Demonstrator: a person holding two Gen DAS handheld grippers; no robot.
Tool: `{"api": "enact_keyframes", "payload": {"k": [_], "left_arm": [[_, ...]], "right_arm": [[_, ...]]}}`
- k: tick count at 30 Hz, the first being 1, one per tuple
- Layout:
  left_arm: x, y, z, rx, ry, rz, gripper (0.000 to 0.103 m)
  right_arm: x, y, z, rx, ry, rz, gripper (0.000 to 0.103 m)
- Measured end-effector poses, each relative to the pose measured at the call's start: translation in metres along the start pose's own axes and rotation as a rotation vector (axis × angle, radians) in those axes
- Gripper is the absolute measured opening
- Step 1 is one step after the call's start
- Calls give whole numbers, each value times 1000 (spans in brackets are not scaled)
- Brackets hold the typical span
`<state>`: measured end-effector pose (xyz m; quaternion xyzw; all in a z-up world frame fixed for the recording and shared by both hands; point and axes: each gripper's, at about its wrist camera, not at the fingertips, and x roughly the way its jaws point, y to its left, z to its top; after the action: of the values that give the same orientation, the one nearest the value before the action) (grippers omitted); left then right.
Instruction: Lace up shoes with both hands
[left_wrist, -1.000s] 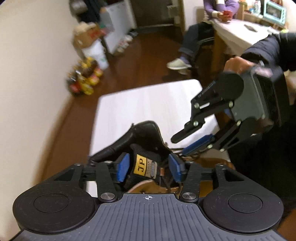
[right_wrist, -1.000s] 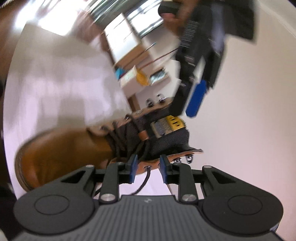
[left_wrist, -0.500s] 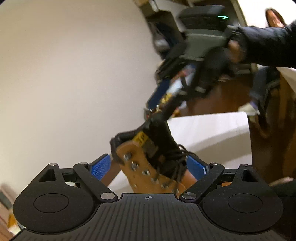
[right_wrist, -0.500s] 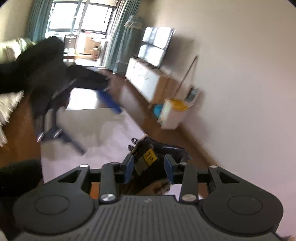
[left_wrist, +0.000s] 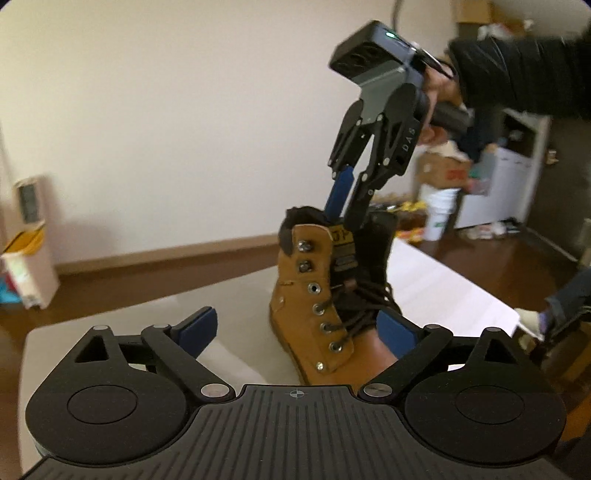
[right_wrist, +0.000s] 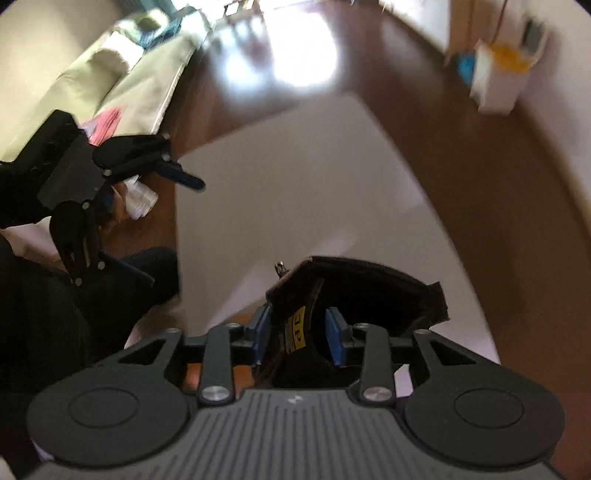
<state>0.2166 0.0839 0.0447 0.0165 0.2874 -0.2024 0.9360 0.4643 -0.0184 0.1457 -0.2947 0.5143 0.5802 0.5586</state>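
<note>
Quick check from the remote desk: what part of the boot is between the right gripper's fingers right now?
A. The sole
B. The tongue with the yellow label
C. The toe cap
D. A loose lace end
B. In the right wrist view the right gripper straddles the boot's tongue with its yellow label, and the left wrist view shows it reaching down into the top of the boot.

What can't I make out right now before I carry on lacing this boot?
- Toe and sole of the boot, left wrist view: covered by the left claw, whose jaws are opening.
- Lace ends, left wrist view: the dark laces merge with the black tongue.
- Eyelets and laces, right wrist view: hidden under the tongue and the right claw; the picture is blurred.
</note>
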Motion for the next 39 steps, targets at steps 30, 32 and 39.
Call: {"api": "enact_keyframes", "payload": {"k": [30, 32, 39], "left_arm": [[81, -10, -8, -184, 38, -93, 25], [80, -8, -8, -178, 35, -100, 22], [83, 0, -16, -153, 36, -129, 17]], "right_arm": [[31, -30, -6, -78, -27, 321, 12], [35, -27, -3, -86, -24, 321, 12], [33, -28, -6, -105, -15, 335, 12]]}}
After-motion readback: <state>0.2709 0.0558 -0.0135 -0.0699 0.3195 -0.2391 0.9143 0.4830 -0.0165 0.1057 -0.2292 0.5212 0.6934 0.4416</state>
